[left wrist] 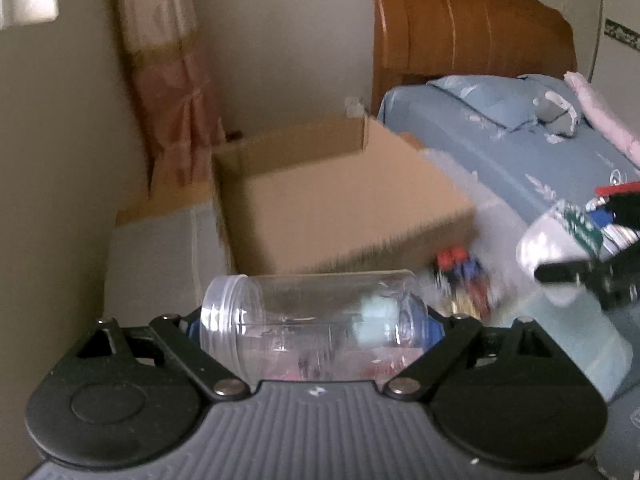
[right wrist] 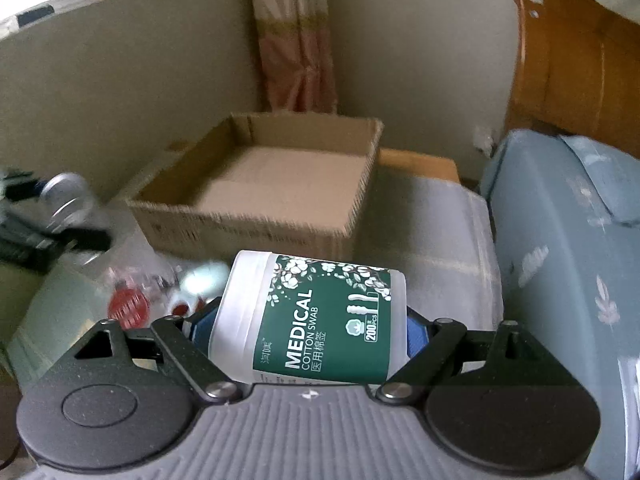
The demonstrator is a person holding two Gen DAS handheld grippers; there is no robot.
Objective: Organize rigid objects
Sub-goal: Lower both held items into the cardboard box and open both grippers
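My left gripper (left wrist: 316, 326) is shut on a clear plastic jar (left wrist: 308, 316), held sideways with its threaded open mouth to the left. My right gripper (right wrist: 306, 328) is shut on a white cotton swab container (right wrist: 312, 320) with a green "MEDICAL COTTON SWAB" label, also held sideways. An open, empty cardboard box (left wrist: 340, 196) stands ahead of both grippers; it also shows in the right wrist view (right wrist: 280, 184). The right gripper with its container shows at the right edge of the left wrist view (left wrist: 576, 248). The left gripper with the jar shows at the left of the right wrist view (right wrist: 60, 216).
Small red and blue items (left wrist: 464, 280) lie blurred on a clear plastic sheet in front of the box. A bed with blue bedding (left wrist: 520, 144) and a wooden headboard (left wrist: 472, 24) stands to the right. A curtain (right wrist: 296, 36) hangs behind the box.
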